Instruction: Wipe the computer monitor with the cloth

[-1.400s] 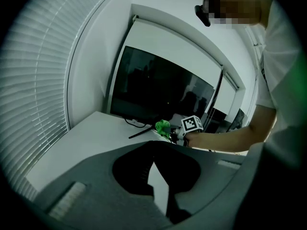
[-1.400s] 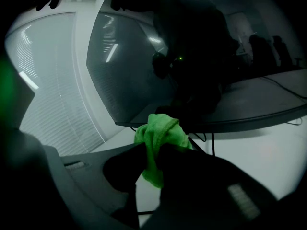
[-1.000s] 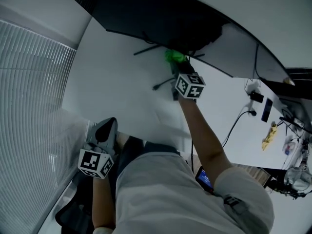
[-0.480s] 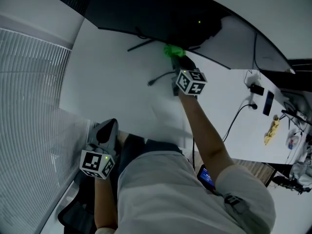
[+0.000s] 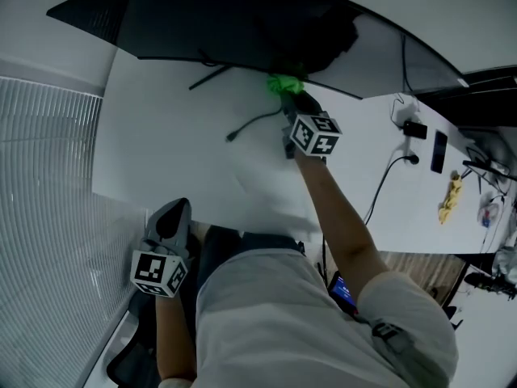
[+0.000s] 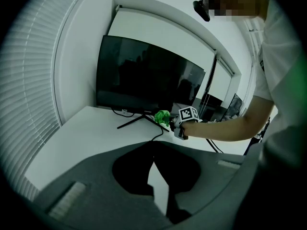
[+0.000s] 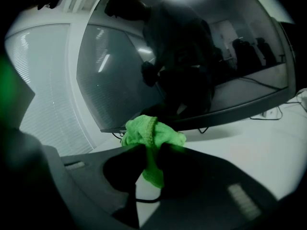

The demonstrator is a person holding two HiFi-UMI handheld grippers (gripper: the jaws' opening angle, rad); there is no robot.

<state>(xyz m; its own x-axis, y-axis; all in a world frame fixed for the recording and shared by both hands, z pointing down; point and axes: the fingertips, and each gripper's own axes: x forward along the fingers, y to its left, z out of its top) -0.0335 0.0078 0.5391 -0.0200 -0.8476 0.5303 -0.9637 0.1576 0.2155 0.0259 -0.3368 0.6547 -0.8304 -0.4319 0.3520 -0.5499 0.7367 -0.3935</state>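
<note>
right gripper (image 7: 151, 150): you are clamping its jaws on the green cloth (image 7: 152, 131), arm reaching toward the monitor (image 7: 192, 56).
cloth: it is bunching out past the jaws, right at the monitor's lower edge; you cannot tell if it is touching.
left gripper (image 6: 153, 161): you are holding it well back from the monitor, jaws meeting tip to tip on nothing.
monitor: it is standing dark on the white desk (image 5: 161, 152).

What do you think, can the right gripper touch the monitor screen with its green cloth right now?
Probably yes. The right gripper, jaws shut on the green cloth, sits just by the lower edge of the monitor, and nothing shows between cloth and screen; the cable lies lower, on the desk.
</note>
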